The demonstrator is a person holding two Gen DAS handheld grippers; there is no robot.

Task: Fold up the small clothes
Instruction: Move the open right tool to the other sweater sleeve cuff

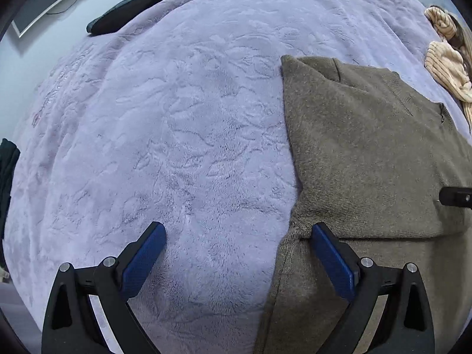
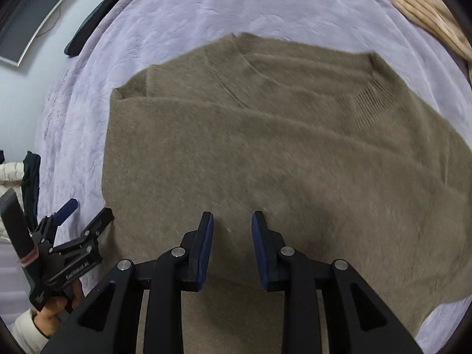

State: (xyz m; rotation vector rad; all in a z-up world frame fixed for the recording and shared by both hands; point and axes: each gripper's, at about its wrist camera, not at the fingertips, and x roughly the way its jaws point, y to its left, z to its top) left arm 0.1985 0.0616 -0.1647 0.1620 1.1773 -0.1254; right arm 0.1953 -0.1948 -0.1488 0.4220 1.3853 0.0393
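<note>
Brown sweater laid flat on a lilac fleece blanket, partly folded, filling most of the right wrist view, ribbed collar toward upper right. Right gripper low center over the knit, jaws a narrow gap apart, nothing pinched btw them. Left gripper spread wide at bottom of its view, one blue pad sitting on the sweater's left edge, other over bare blanket. Striped beige garment far upper right, black pouch-ish thing upper left.
</note>
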